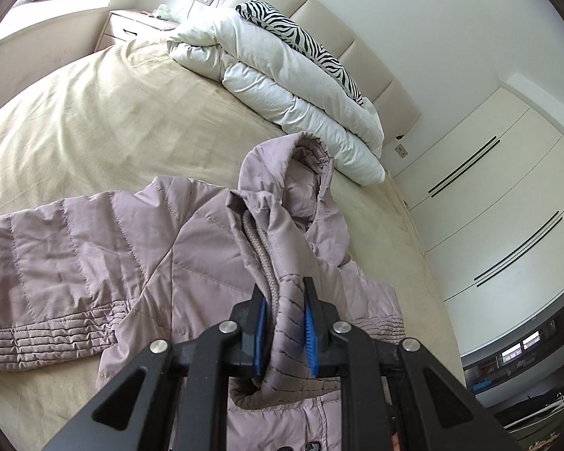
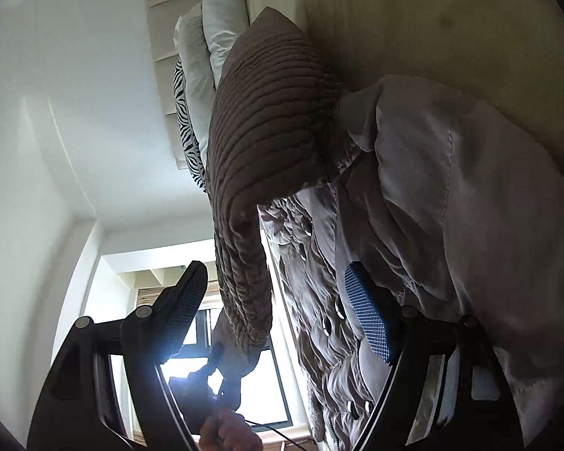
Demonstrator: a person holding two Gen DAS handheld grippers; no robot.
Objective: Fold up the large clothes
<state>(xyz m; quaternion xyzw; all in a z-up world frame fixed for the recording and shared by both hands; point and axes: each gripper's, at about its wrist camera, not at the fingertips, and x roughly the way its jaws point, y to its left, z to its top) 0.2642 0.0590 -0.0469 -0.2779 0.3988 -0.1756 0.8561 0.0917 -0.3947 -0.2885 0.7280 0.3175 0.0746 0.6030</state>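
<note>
Left wrist view: left gripper (image 1: 285, 329) was clamped on a quilted cuff (image 1: 287, 323) of the mauve padded jacket (image 1: 139, 248), which lay spread on the beige bed (image 1: 94, 112) near a folded white duvet (image 1: 282, 86). Right wrist view: right gripper (image 2: 282, 312) was spread wide, nothing between the fingers, with a raised sleeve (image 2: 259, 143) and the jacket (image 2: 451, 195) just ahead.

The bed (image 1: 105, 112), covered in a beige sheet, fills the left of the frame. A mauve quilted jacket (image 1: 139, 263) lies spread at lower centre. A folded white duvet (image 1: 282, 86) rests at upper centre.
</note>
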